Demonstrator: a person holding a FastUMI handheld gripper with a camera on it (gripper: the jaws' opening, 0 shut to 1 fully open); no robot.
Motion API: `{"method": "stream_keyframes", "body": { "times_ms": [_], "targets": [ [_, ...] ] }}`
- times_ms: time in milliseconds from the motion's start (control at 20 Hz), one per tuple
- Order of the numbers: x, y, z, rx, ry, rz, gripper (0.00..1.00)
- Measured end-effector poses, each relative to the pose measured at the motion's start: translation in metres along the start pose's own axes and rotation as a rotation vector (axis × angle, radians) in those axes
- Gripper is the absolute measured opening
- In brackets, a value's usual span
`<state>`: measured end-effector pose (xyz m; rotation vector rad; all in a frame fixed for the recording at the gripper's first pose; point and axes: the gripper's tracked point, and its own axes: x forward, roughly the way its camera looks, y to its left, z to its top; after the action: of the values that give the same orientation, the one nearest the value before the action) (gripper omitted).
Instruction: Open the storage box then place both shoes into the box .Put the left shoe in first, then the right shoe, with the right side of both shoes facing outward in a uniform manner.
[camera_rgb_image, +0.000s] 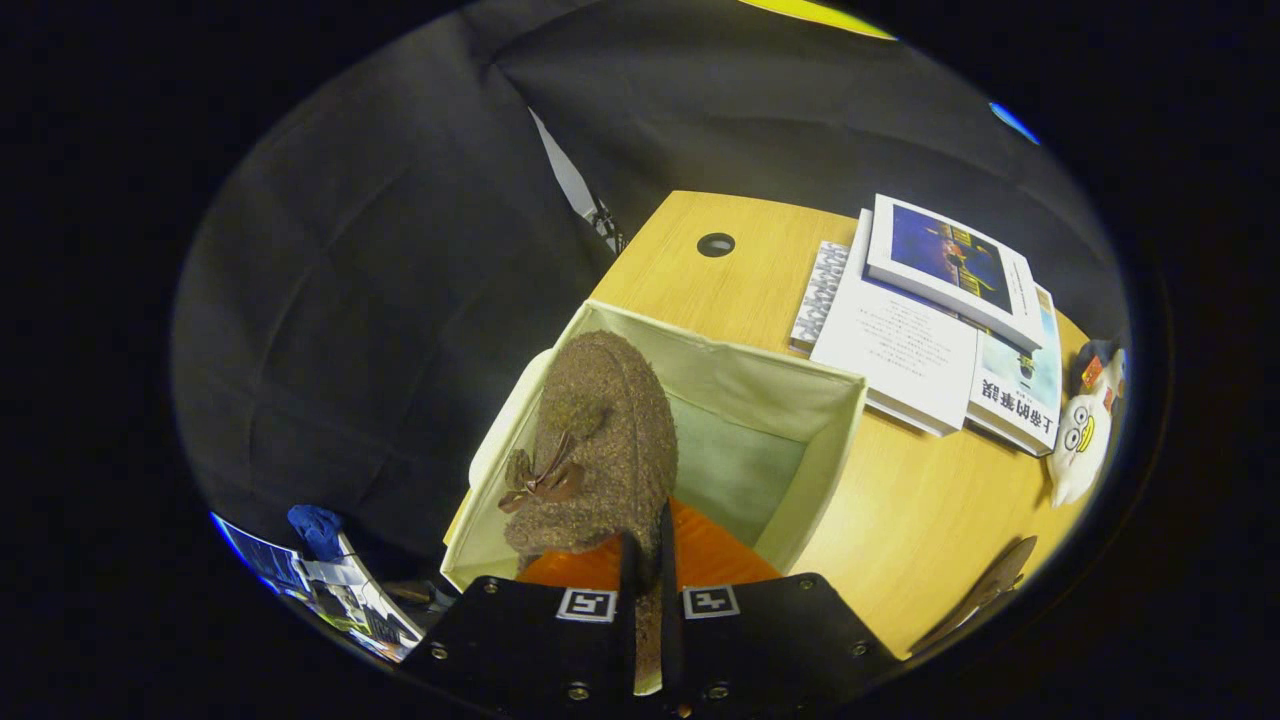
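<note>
Now the gripper (648, 560), its fingers pinched narrowly on the heel edge of a fuzzy brown slipper-like shoe with a bow (598, 450), holds it over the open cream fabric storage box (820, 440). Next comes lowering and release inside; the box's far half looks free, its rims close alongside.

Fuzzy brown shoe (600, 440) with bow, toe forward, hangs over open cream box (820, 440); second shoe (985, 590) lies beside it.
</note>
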<state>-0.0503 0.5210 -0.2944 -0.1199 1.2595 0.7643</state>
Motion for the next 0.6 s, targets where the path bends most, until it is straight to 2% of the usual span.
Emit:
{"method": "stream_keyframes", "body": {
  "times_ms": [50,150,200,300,400,600],
  "targets": [
    [-0.001,0.003,0.000,0.002,-0.002,0.018,0.10],
    [-0.002,0.003,0.001,-0.007,-0.008,0.013,0.25],
    [-0.004,-0.001,0.005,-0.026,-0.026,0.002,0.45],
    [-0.017,-0.008,0.012,-0.062,-0.064,-0.025,0.76],
    [-0.026,-0.012,0.015,-0.078,-0.088,-0.029,0.83],
    [-0.051,-0.029,0.016,-0.060,-0.123,-0.035,0.83]
  ]
}}
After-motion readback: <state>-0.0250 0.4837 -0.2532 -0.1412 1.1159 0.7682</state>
